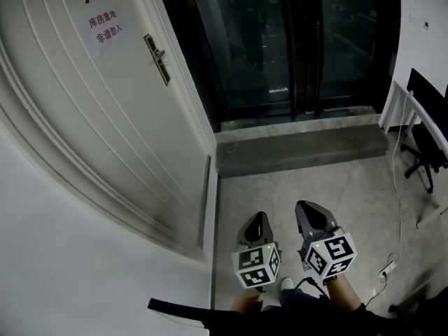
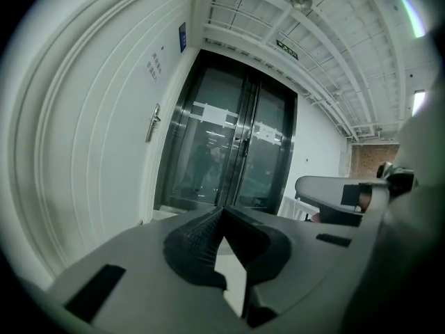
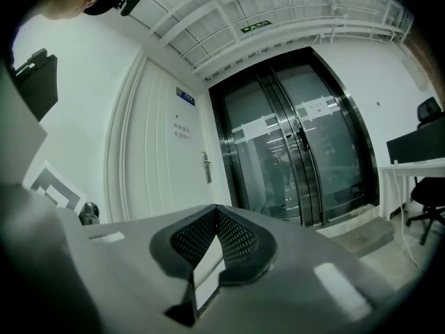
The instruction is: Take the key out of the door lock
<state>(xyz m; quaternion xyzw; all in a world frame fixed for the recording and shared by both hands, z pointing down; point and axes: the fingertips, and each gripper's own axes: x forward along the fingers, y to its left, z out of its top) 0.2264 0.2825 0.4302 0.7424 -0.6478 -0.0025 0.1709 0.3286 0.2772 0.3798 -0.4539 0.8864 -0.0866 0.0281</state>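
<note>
Head view: left gripper (image 1: pixel 256 222) and right gripper (image 1: pixel 309 214), fingers closed and empty, hung well apart from metal door lock (image 1: pixel 157 58); unseen key risked misaimed grasp.

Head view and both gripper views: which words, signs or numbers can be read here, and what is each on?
"库房重地 / 非请勿入": red print on the paper notice on the white door.
Blue plaque by that door's top corner: too small to read.
Green ceiling sign: too small to read.
Paper strips on the glass doors: blurred, unreadable.
</note>
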